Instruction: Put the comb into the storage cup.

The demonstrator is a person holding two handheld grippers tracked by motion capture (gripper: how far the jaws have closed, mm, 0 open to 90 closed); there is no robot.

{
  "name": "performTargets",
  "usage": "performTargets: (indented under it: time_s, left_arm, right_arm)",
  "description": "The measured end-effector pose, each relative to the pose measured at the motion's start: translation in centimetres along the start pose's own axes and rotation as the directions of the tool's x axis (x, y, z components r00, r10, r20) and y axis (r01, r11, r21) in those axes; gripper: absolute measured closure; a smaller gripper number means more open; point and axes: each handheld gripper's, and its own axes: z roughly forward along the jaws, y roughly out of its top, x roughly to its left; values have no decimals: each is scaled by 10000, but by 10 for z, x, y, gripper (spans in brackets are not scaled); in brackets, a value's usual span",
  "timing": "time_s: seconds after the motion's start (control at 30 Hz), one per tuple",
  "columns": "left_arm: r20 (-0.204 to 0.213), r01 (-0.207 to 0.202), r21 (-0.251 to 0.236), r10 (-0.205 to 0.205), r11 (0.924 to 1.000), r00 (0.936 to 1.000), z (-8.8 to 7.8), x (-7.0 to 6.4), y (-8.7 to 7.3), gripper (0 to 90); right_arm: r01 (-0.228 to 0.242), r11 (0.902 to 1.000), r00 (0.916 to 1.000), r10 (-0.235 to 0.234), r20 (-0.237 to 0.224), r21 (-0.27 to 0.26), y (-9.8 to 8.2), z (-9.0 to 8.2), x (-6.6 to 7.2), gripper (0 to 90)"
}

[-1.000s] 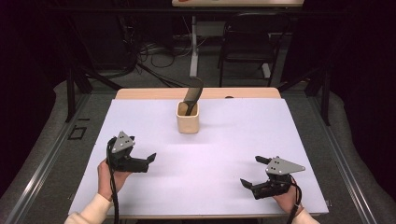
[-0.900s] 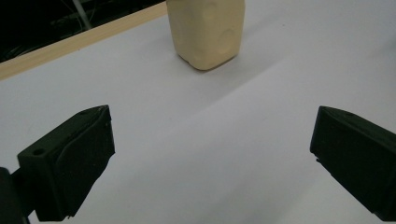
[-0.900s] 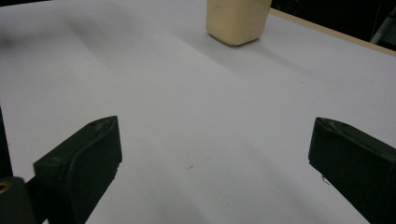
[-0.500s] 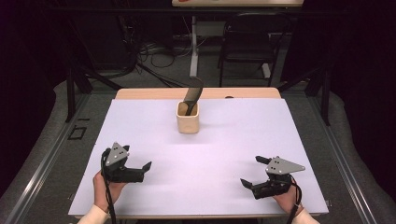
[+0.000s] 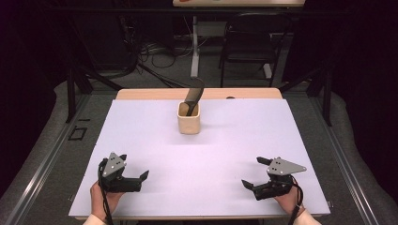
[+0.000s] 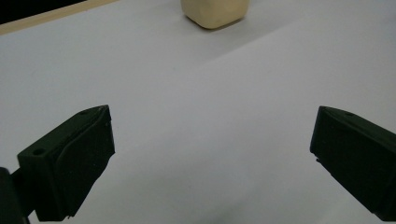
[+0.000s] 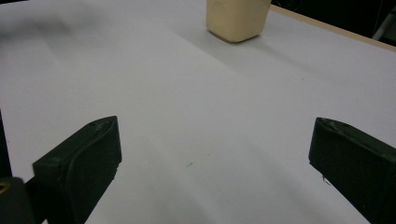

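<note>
Now both grippers, left point(image 5: 133, 176) and right point(image 5: 256, 173), are wide open and empty, so reach slowly toward the cup point(image 5: 189, 117).

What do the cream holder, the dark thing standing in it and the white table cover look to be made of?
Holder: probably ceramic or moulded plastic; cream, matte, with rounded corners and no seams.
Dark utensil: likely plastic or silicone; uniformly dark with a dull sheen, though too small to be sure.
White cover: probably paper or thin sheet; flat and matte, with the wooden table edge showing behind.
</note>
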Motion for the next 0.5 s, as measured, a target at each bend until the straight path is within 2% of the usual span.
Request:
performTargets:
  time_s: [0.5]
  left_arm:
    - [-75,-483,-246,481,9985,9988,-11,-10,-15,0]
  right_arm:
    - [-28,10000,10000,28,-39,34,0,0,0,16]
